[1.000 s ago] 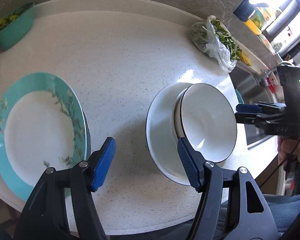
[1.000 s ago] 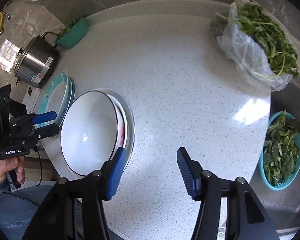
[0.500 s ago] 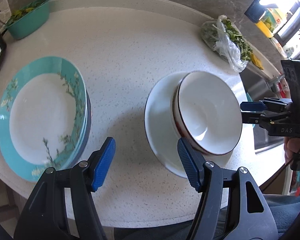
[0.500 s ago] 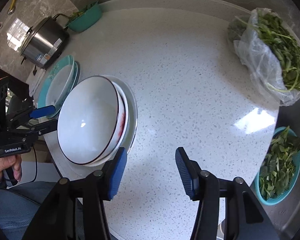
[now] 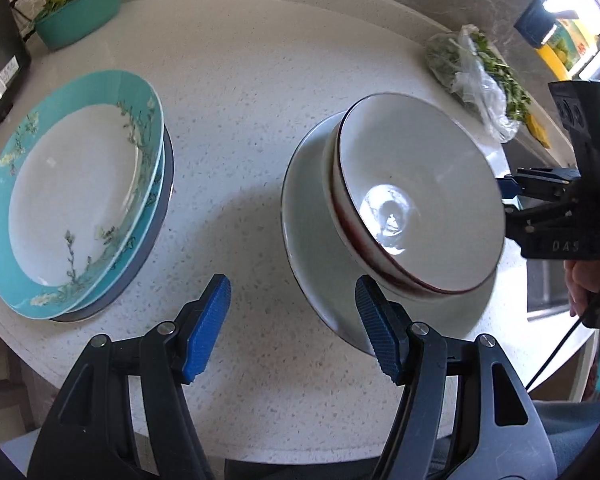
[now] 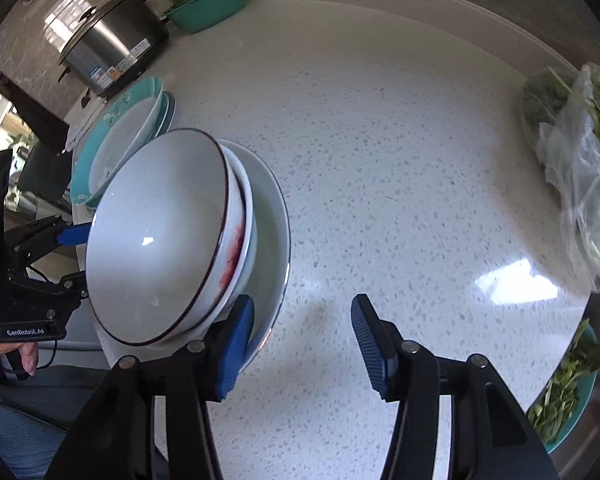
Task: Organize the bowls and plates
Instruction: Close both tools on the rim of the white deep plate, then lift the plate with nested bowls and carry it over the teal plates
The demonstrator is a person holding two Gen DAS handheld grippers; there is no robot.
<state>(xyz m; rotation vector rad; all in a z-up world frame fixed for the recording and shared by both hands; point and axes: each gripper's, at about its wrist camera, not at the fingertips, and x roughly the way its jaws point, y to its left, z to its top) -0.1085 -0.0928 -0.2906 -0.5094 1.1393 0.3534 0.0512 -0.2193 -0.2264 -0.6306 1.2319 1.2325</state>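
Two nested bowls (image 5: 416,200) at two o'clock could slide off their plate (image 5: 312,216) if either empty, spread gripper (image 5: 292,328) (image 6: 300,340) nudges their rim.

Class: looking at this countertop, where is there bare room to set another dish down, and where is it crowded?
Free: the broad patch between the teal plates and the white bowl stack, and the stretch toward the bagged greens. Crowded: the corner by the cooker and teal basin.

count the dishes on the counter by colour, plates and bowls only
teal floral-rimmed plates: 2
white dark-rimmed nested bowls: 2
large white plate under the bowls: 1
dark plate at the bottom of the teal stack: 1
total: 6
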